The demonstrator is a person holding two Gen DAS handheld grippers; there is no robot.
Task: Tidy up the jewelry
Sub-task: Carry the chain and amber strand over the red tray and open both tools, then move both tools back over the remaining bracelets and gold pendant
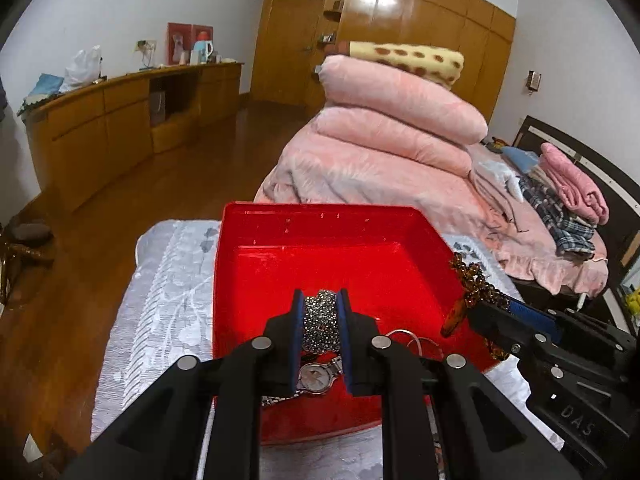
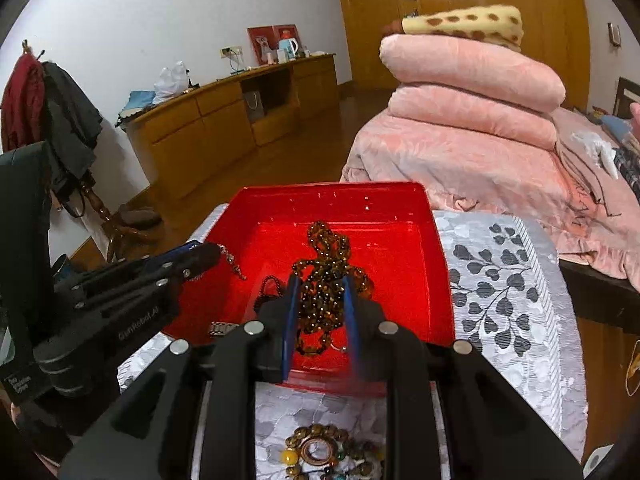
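Observation:
A red plastic box [image 1: 248, 264] sits on a leaf-patterned cloth. Over its near part my left gripper [image 1: 320, 296] is shut on a sparkly silver rhinestone bracelet [image 1: 320, 320]. Under it a silver wristwatch [image 1: 318, 378] lies in the box. My right gripper [image 2: 320, 282] is shut on a bunched brown bead necklace [image 2: 326, 264], hanging above the red box [image 2: 400, 248]. In the right wrist view the left gripper [image 2: 210, 252] comes in from the left with a bit of silver chain [image 2: 234, 264] dangling from it. The right gripper [image 1: 480, 308] and its brown beads [image 1: 474, 280] show at the box's right rim.
A dark chain [image 2: 268, 284] and a watch strap [image 2: 220, 328] lie in the box. Beaded bracelets [image 2: 320, 452] rest on the cloth [image 2: 500, 280] in front of the box. A bed with folded pink quilts [image 1: 400, 120] stands beyond, and a wooden sideboard [image 1: 120, 120] lines the far wall.

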